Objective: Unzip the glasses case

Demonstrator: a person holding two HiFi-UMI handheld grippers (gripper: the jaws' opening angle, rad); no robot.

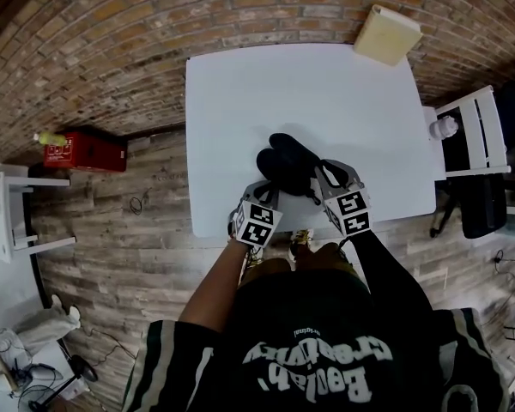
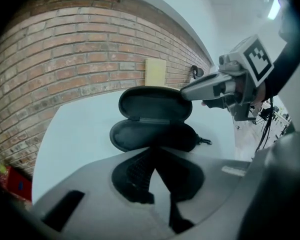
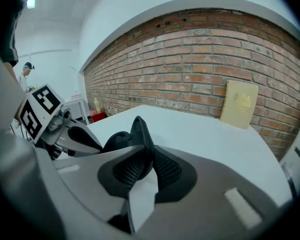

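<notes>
A black glasses case lies unzipped and hinged open on the white table, near its front edge. In the left gripper view its lid stands up over the lower shell, and a zipper pull hangs at the right. My left gripper is shut, its pads meeting on the lower shell's near edge. My right gripper is shut on the raised lid's edge. In the head view the left gripper and the right gripper sit at either side of the case.
A beige flat box leans at the table's far right corner against the brick wall. A red box lies on the floor to the left. A white chair stands to the right of the table and white furniture at the far left.
</notes>
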